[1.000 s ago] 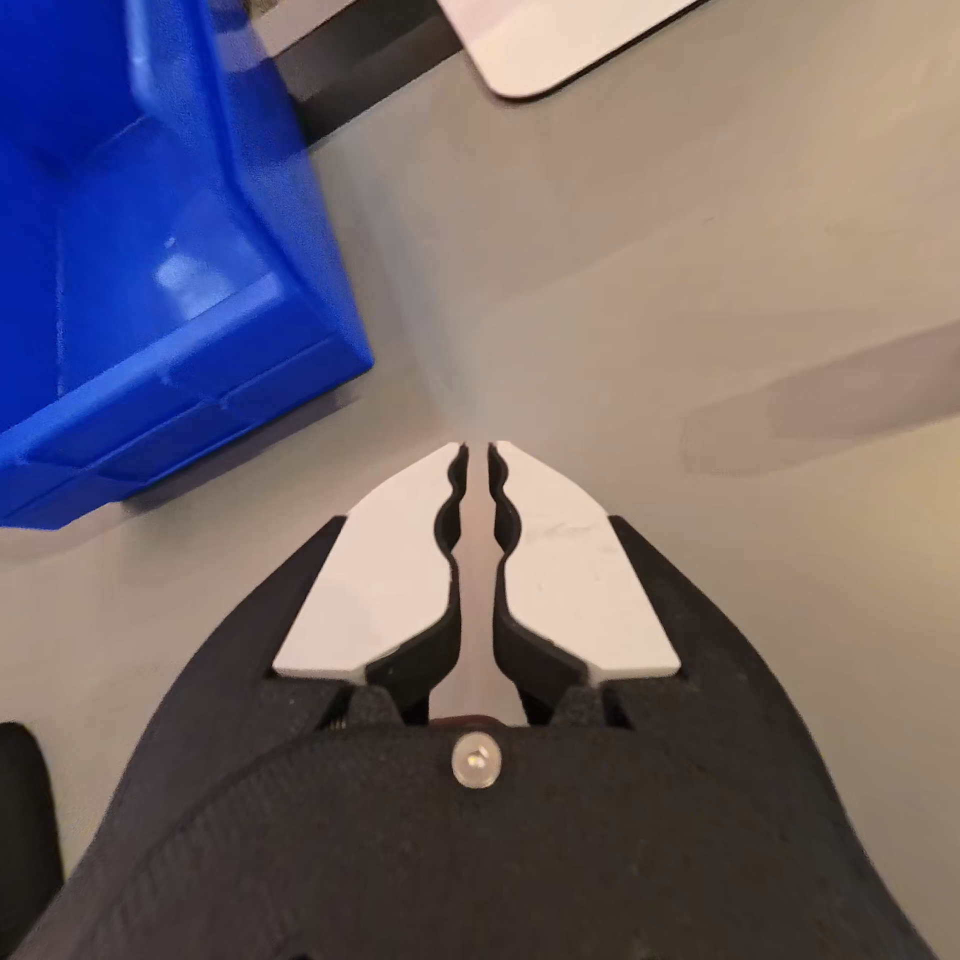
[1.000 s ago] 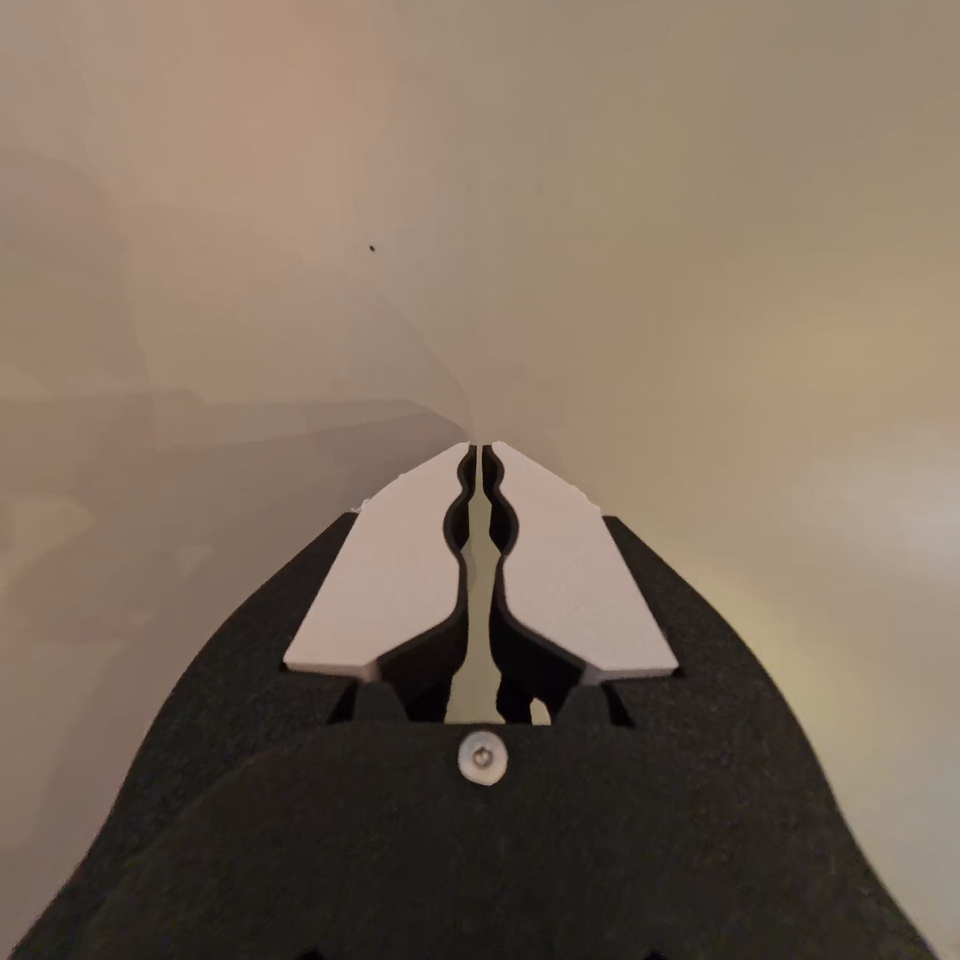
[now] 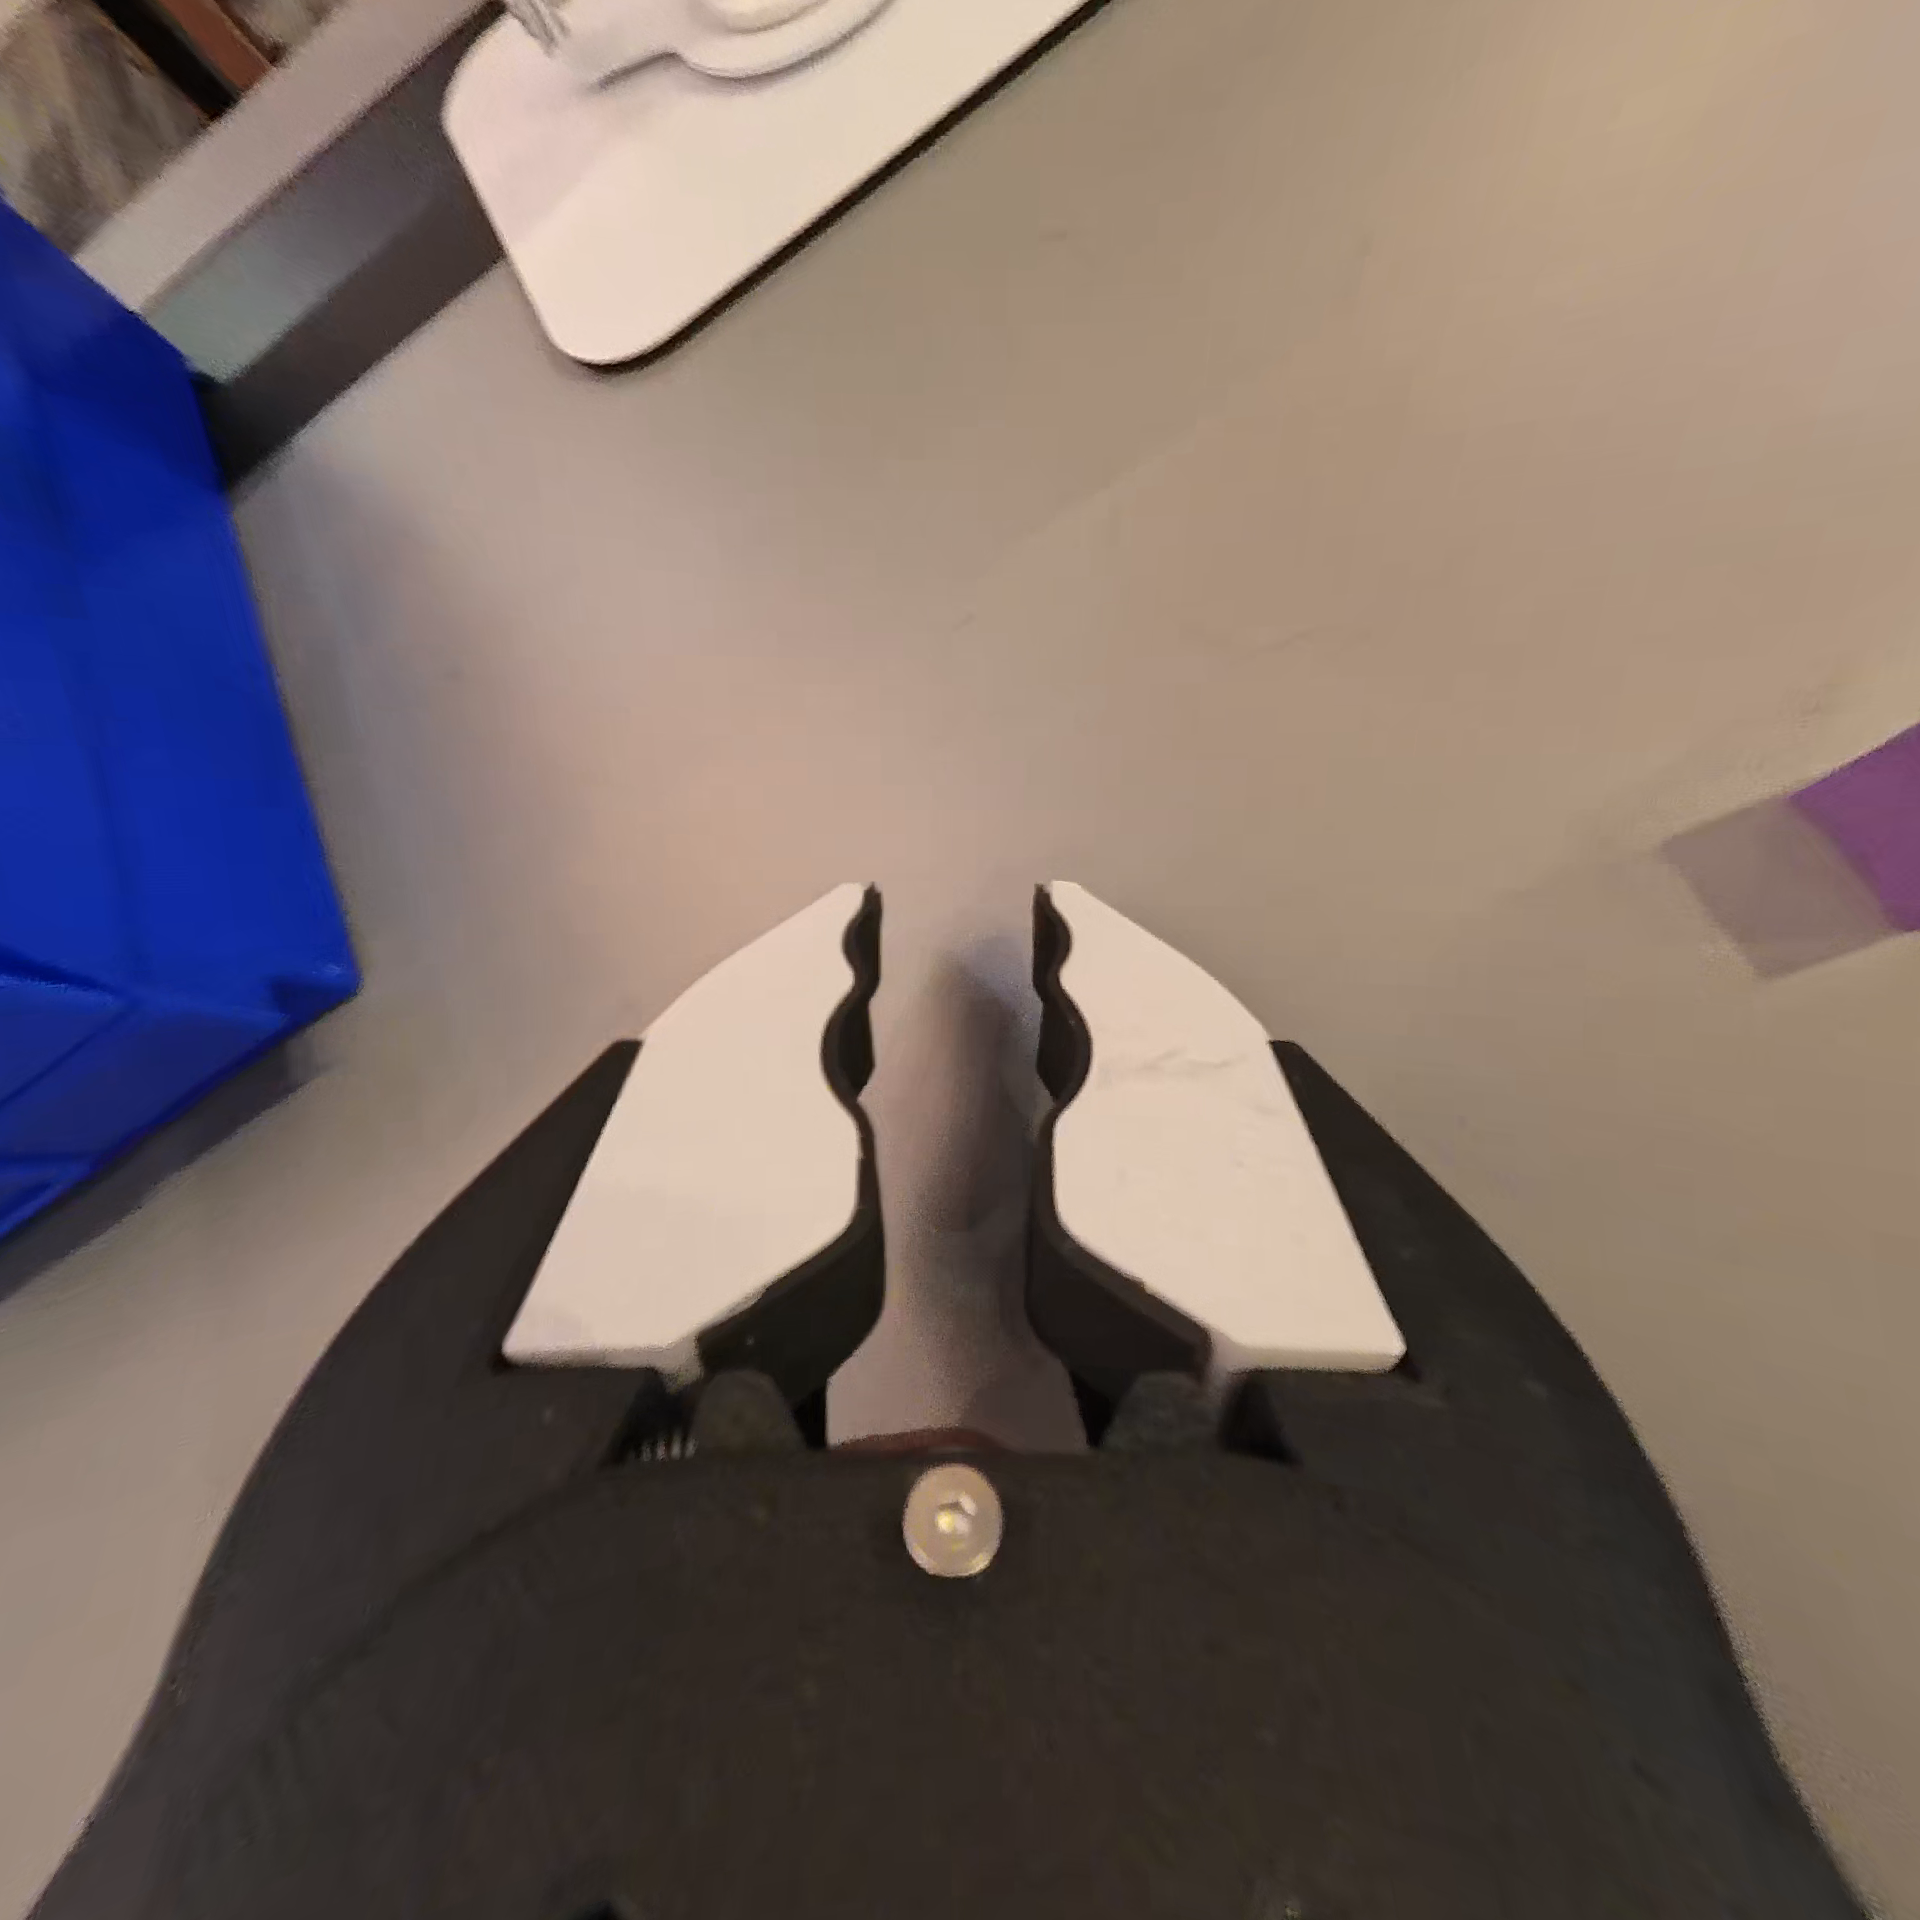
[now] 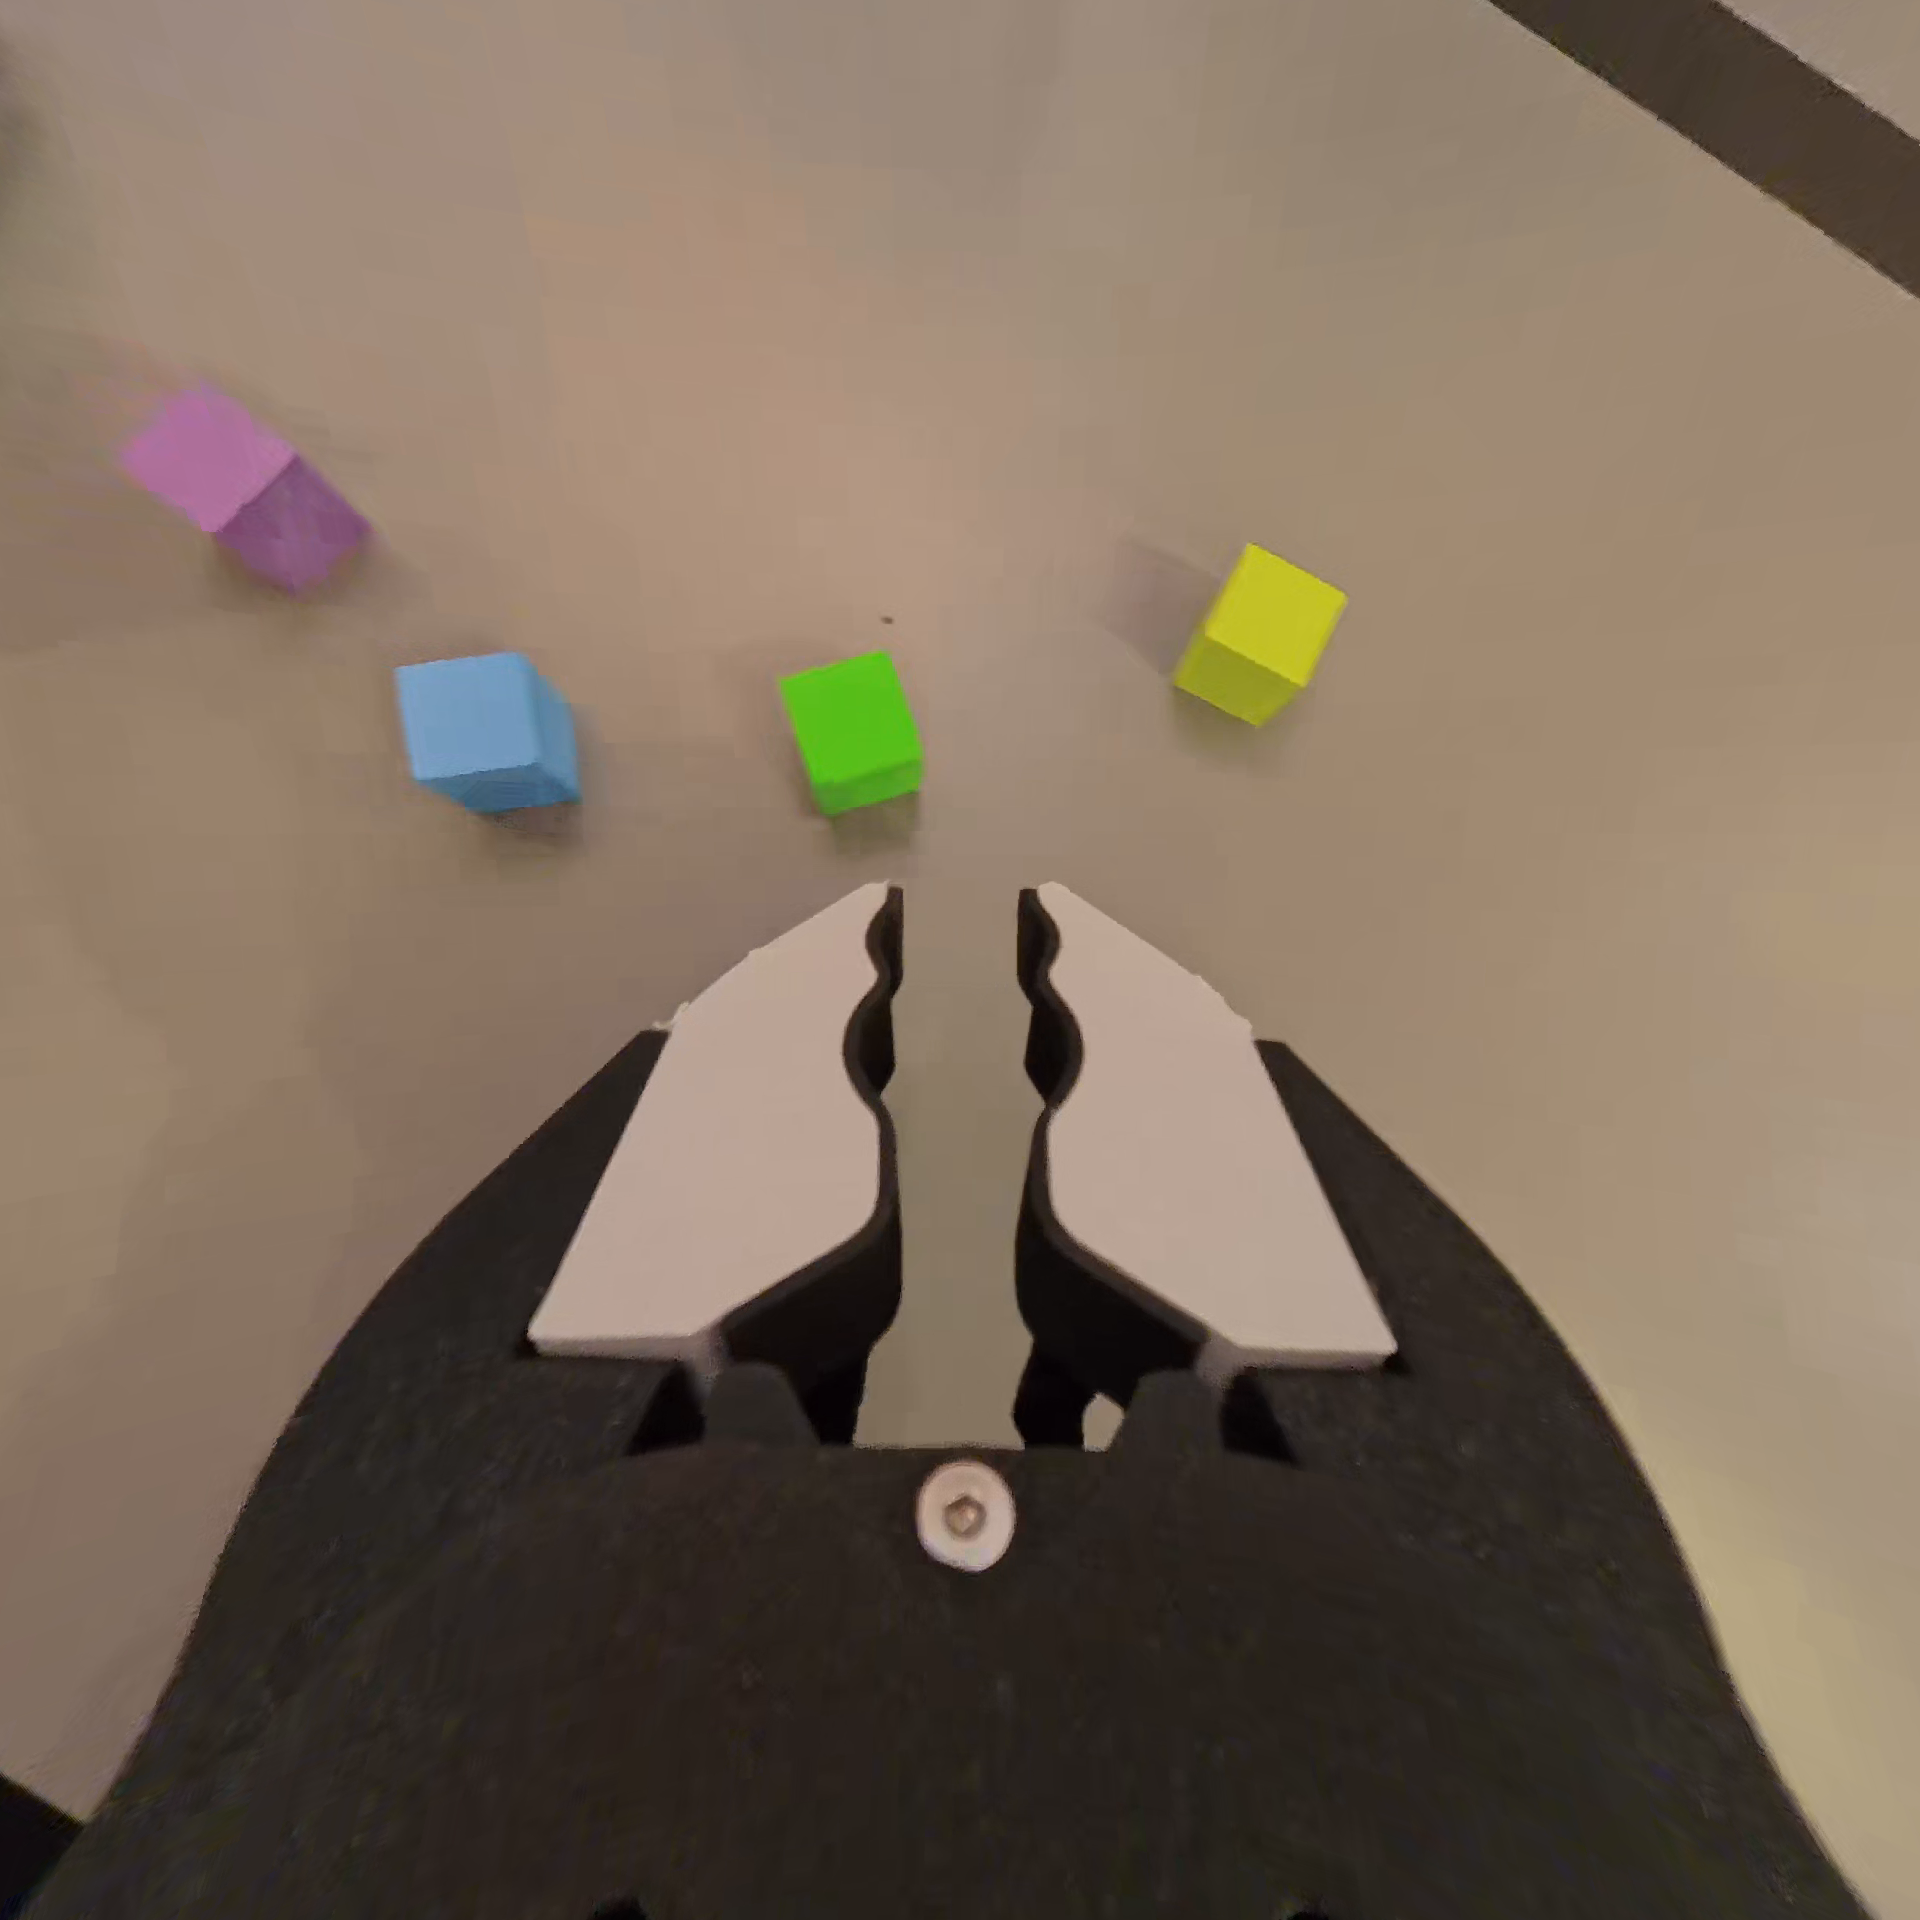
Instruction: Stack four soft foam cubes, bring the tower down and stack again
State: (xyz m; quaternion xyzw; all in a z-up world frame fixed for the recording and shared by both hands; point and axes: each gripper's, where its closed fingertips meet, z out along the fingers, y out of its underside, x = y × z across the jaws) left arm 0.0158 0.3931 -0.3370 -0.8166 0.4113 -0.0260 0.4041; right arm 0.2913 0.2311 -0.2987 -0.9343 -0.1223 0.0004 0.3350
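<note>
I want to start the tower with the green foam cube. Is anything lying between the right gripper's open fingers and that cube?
Nothing visible does. The right gripper is open and empty, and only bare grey tabletop separates it from the green foam cube just ahead. The blue foam cube and yellow foam cube sit off to either side.

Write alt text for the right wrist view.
Four foam cubes lie apart on a beige table: purple cube, blue cube, green cube, yellow cube. The right tongs point at them, open and empty, nearest the green one.
</note>
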